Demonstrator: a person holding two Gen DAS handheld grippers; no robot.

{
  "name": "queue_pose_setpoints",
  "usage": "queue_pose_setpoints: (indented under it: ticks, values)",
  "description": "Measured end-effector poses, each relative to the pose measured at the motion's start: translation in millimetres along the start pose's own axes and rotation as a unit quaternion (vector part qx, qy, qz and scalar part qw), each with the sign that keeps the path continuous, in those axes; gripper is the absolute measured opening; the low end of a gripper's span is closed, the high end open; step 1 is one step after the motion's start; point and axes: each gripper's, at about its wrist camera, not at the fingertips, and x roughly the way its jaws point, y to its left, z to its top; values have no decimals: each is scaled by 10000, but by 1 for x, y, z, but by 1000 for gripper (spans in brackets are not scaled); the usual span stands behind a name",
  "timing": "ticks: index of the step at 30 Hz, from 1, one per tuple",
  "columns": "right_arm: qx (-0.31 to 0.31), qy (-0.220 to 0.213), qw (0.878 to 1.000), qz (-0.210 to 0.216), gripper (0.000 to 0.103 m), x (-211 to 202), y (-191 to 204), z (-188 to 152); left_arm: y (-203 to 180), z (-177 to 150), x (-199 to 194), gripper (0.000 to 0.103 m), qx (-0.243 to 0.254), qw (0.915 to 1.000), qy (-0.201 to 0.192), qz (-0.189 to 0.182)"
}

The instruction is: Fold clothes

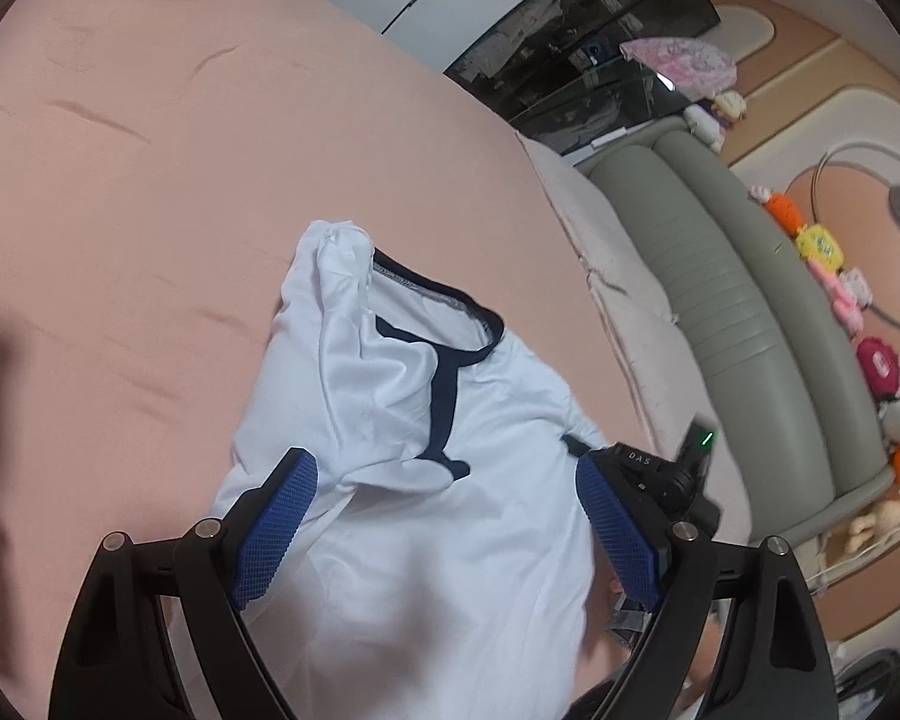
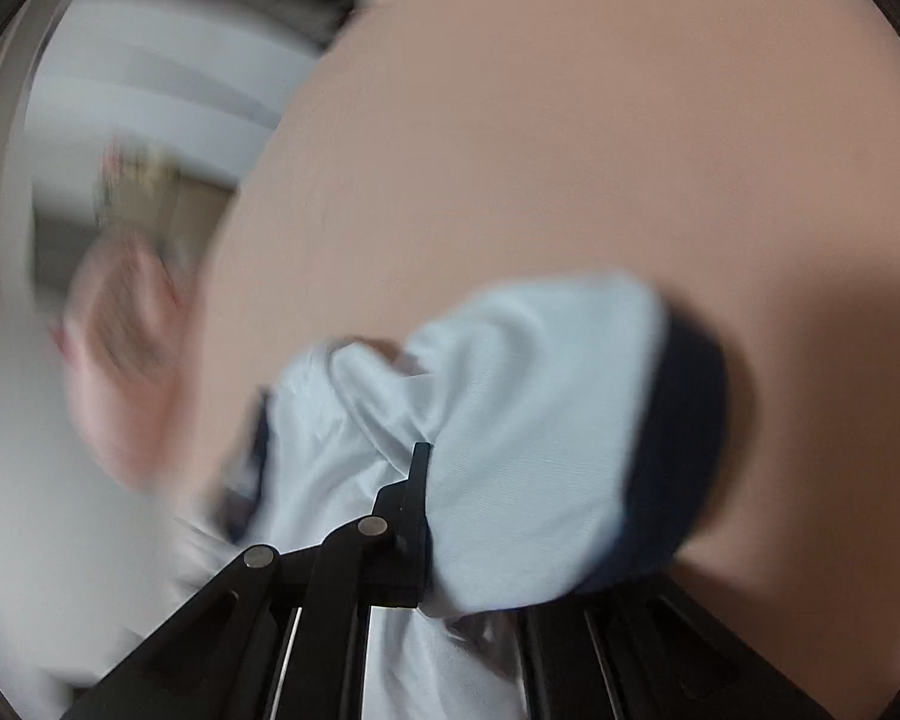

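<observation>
The left wrist picture is bright and sharp. Soft light falls evenly on the pink bed [image 1: 210, 180]. The shirt [image 1: 402, 420] has a soft shadow low down. The edges bend round and go dark. The right wrist picture is smeared with blur, most on the left side. A dark shadow lies beside the shirt [image 2: 540, 420].

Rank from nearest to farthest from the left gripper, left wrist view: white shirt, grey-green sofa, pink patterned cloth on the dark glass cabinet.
1. white shirt: directly under the left gripper, between its open jaws, on the pink bed.
2. grey-green sofa: right of the bed, beyond its edge.
3. pink patterned cloth: upper right, on the dark glass cabinet, past the sofa.
</observation>
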Motion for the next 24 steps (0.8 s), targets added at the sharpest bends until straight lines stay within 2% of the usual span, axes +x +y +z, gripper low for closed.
queue_pose_setpoints:
  ticks: [1, 2, 3, 5, 7, 9, 11, 16, 17, 18, 20, 22, 23, 24]
  values:
    - [-705, -95, 9963, -477, 3, -2, 21, 0, -1, 0, 0, 89, 84, 9999, 4, 94]
    - [-1384, -187, 9858, -933, 3, -2, 39, -3, -3, 0, 0, 89, 169, 9997, 8, 189]
    - [-2078, -283, 9679, -1387, 3, -1, 57, -9, -3, 0, 0, 89, 208, 9995, -1, 229]
    - [-3385, -508, 9149, -2139, 3, 6, 88, -29, -2, 1, 0, 89, 209, 9996, 5, 171]
    - [-4526, -671, 8464, -2724, 3, 14, 109, -57, -1, 3, 0, 89, 192, 9997, 9, 151]
    - [-5333, -948, 7812, -3102, 3, 16, 117, -86, -1, 5, 0, 88, 230, 9995, -3, 237]
    - [-6052, -1286, 7068, -3428, 3, 20, 128, -114, -1, 6, -1, 89, 297, 9990, -20, 326]
    - [-7197, -1656, 5662, -3661, 3, 39, 138, -158, 4, 7, -7, 88, 193, 9997, 1, 165]
    - [-7418, -1656, 5353, -3685, 3, 45, 139, -166, 5, 8, -8, 88, 196, 9996, 2, 188]
    - [-7624, -1482, 5067, -3741, 3, 53, 137, -171, 6, 8, -9, 88, 199, 9996, 3, 211]
    - [-7886, -920, 4868, -3643, 3, 69, 139, -174, 8, 9, -12, 88, 220, 9995, -9, 238]
    - [-8022, -547, 4742, -3586, 6, 78, 132, -173, 10, 9, -13, 89, 203, 9996, 2, 205]
    - [-8056, -439, 4695, -3587, 7, 80, 130, -173, 10, 9, -14, 89, 204, 9996, 18, 188]
    - [-8065, -346, 4698, -3573, 7, 80, 130, -170, 10, 9, -14, 89, 205, 9996, 34, 172]
